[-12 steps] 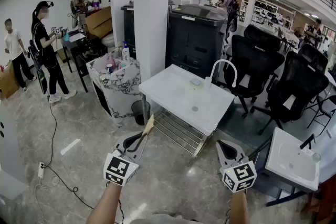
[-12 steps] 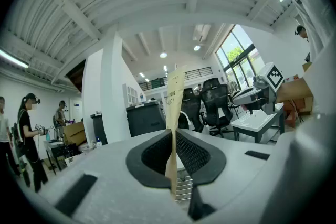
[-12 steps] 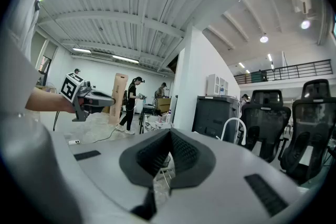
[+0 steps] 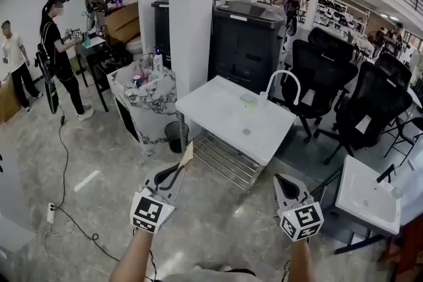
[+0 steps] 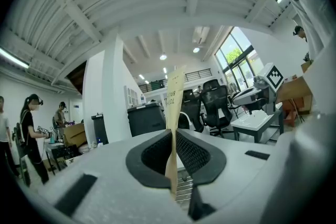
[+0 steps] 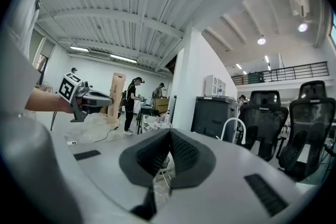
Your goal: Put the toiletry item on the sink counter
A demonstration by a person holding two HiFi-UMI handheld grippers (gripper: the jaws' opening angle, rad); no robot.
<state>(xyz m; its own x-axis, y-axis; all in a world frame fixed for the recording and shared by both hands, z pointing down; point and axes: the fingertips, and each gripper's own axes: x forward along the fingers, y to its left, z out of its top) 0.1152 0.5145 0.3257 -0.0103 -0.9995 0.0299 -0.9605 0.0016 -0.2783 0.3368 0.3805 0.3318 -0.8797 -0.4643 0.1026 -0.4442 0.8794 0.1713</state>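
Head view: I have both forearms stretched forward low in frame, tools pointing ahead toward the white sink desk (image 4: pixel 213 110) with its curved tap (image 4: pixel 283 80). Both are well short of it, floor between. The left tool (image 4: pixel 180 172) carries a thin tan pack (image 4: pixel 188 156) standing edge-up out of its tip, presumably held that way so it can go down flat on the bare near half of the desk. The right tool (image 4: pixel 285 184) rides level alongside, idle.

Left gripper view: jaws pinched narrow on the pack (image 5: pixel 174 107), which rises between the pads. The partial print looks like a toothbrush label, so I take this as the toiletry item. The grip sits low on the pack, with most of it free above.

Right gripper view: right tool (image 6: pixel 168 143) closed tip to tip, nothing between. The tap (image 6: pixel 234 129) lies ahead. Placement not yet begun, by my reading.
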